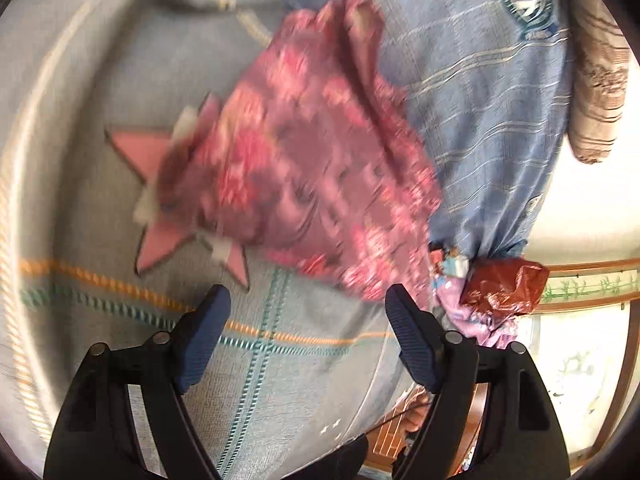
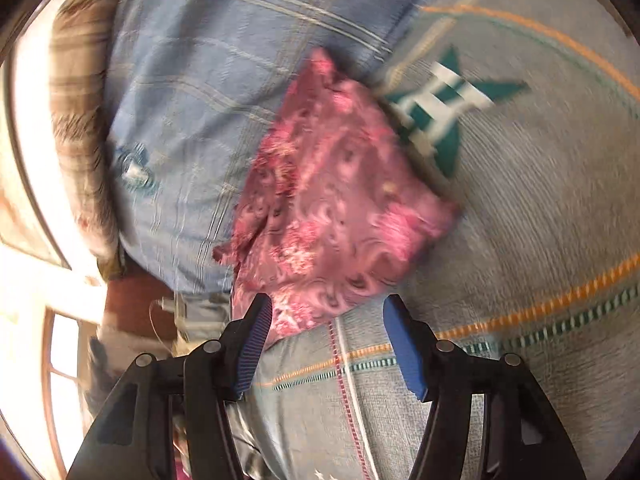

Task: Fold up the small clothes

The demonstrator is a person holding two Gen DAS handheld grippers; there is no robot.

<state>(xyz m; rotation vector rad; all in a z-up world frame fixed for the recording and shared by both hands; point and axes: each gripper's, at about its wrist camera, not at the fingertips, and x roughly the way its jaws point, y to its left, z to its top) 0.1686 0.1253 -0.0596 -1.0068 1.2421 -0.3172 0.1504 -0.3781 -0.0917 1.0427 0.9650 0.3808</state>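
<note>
While both tongs gape empty — L (image 1: 308,300) | R (image 2: 328,308) | pink garment (image 2: 332,208) just ahead.

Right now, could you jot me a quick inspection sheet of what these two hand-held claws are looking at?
Surface: grey bedspread with orange and teal stripes and star patches.
Job's things: pink flowered cloth, bunched into a rough square, lying partly on the bedspread and partly on the blue checked sheet.
Clutter: red plastic bag and a lilac printed cloth at the sheet's edge; a brown striped pillow beyond.
Grippers: left claw open, nothing between its fingers; right claw open, the pink cloth's near corner lies between its fingers, unpinched.
Cables: a thin light cord near the bed's edge, blurred.
Surroundings: bright window or door frames; picture blurred.
</note>
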